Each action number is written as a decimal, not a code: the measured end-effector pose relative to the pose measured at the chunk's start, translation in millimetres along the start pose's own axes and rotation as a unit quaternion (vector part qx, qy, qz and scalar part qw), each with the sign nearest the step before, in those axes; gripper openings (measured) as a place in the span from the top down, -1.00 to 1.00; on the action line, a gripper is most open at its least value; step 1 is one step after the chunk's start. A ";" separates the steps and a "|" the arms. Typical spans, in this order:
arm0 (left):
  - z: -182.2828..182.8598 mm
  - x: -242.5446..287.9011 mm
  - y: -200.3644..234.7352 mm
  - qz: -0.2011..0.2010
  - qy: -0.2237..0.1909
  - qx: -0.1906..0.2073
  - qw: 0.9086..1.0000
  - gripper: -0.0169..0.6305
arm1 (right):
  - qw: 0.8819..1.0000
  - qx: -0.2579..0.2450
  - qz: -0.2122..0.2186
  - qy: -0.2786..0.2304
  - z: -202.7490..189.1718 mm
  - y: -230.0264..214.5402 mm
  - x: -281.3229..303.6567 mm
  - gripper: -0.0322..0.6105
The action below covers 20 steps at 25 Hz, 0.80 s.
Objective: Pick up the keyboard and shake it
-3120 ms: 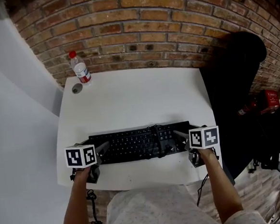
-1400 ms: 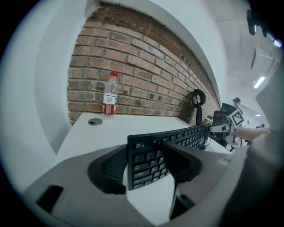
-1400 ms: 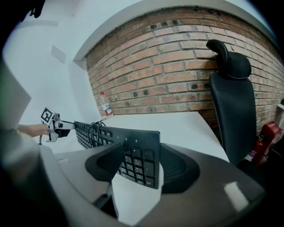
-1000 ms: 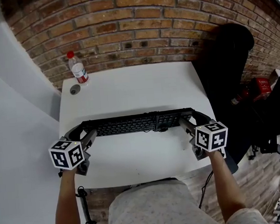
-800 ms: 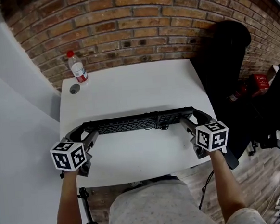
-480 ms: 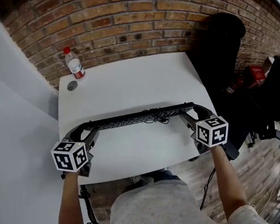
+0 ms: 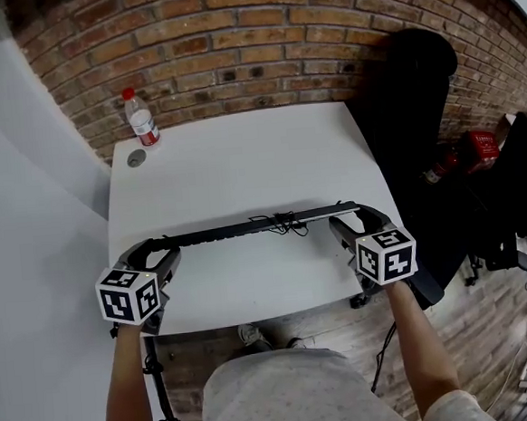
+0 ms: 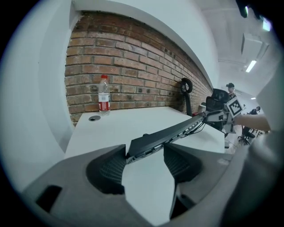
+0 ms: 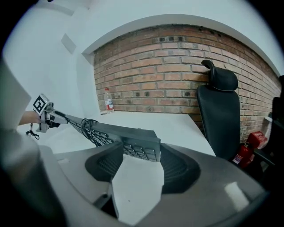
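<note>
The black keyboard [image 7: 247, 226] hangs in the air above the white table [image 7: 241, 161], turned nearly edge-on to the head view, with its cable bundled near the middle. My left gripper [image 7: 158, 255] is shut on its left end [image 8: 146, 144]. My right gripper [image 7: 346, 224] is shut on its right end [image 9: 140, 144], where the keys face down and toward me. Both marker cubes show near the table's front edge. In the left gripper view the keyboard runs away to the right gripper [image 8: 224, 116].
A plastic water bottle [image 7: 141, 121] stands at the table's far left corner beside a round grommet [image 7: 135, 158]. A black office chair [image 7: 421, 138] stands right of the table, with a red extinguisher [image 7: 466, 153] on the floor. A brick wall lies behind.
The keyboard, lifted off the table earlier, has tipped further until only its edge shows from above. Both grippers have drifted toward me with it.
</note>
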<state>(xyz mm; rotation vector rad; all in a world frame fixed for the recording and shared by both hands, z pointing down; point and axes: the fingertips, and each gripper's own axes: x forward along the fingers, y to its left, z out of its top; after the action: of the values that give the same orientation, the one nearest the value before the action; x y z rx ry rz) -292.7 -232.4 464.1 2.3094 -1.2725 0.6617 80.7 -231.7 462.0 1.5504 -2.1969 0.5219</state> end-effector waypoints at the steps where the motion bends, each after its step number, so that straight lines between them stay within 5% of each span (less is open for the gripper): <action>1: -2.3 -1.2 -2.2 0.003 0.003 0.004 1.000 0.17 | 1.000 -0.003 0.003 0.001 -1.5 -0.2 -1.5 0.07; 20: -56.7 -15.6 -22.8 0.079 0.054 0.035 0.995 0.16 | 0.995 -0.093 0.012 0.032 -46.6 7.0 -24.3 0.17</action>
<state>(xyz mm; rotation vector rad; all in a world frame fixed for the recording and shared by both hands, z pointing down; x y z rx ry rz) -291.8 -178.7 497.3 2.2093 -1.4117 0.8852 86.4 -186.1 488.5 1.3945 -2.1516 0.3573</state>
